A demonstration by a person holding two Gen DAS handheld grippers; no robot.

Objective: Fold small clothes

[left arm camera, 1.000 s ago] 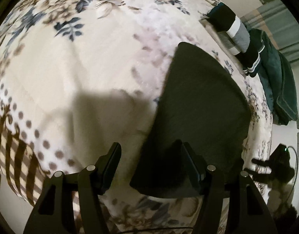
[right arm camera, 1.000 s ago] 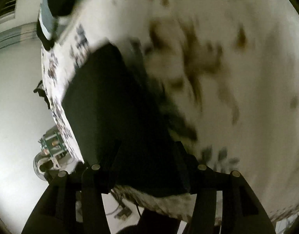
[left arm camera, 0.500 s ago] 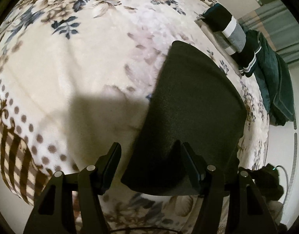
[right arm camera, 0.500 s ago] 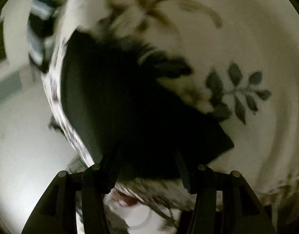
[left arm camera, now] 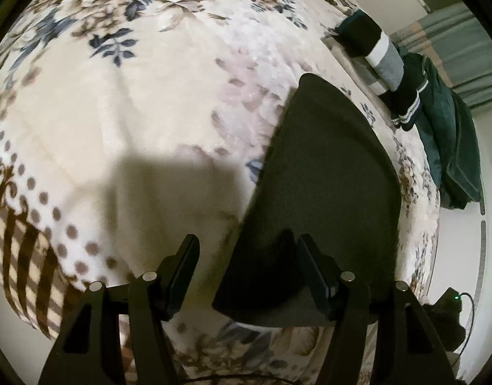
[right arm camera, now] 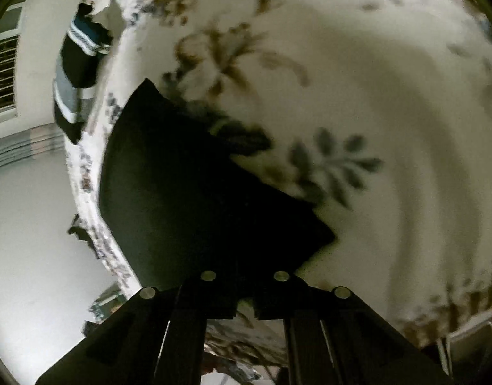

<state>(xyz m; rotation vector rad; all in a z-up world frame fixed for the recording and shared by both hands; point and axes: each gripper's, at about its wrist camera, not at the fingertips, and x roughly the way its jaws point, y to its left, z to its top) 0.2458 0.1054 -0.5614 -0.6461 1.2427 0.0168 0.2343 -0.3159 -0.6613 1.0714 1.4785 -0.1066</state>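
Since the earlier frames the right gripper (right arm camera: 244, 292) has swung across the bed toward the dark cloth's (left arm camera: 326, 192) near edge, and its jaws have just been closing; they now stand drawn together with only a thin slit between them. Whether any cloth is pinched in that slit cannot be told, because the fingers and the fabric are equally dark there. The left gripper (left arm camera: 246, 272) has kept its place.

The floral blanket (left arm camera: 133, 112) fills both views, cream with blue and brown flowers, and a brown striped, dotted border at its near left. The cloth lies flat on it toward the right, a folded dark shape that is broad at the near end and tapers toward the far end; in the right wrist view the cloth (right arm camera: 181, 192) lies close to the blanket's left edge. A green towel (left arm camera: 451, 147) hangs at the far right edge of the bed. Beside it, farther back, sits a row of folded clothes (left arm camera: 387, 61), dark with grey and white bands.

The left gripper's fingers stand moderately apart, holding nothing. Its right finger (left arm camera: 316, 276) is over the cloth's near left corner, its left finger over bare blanket.
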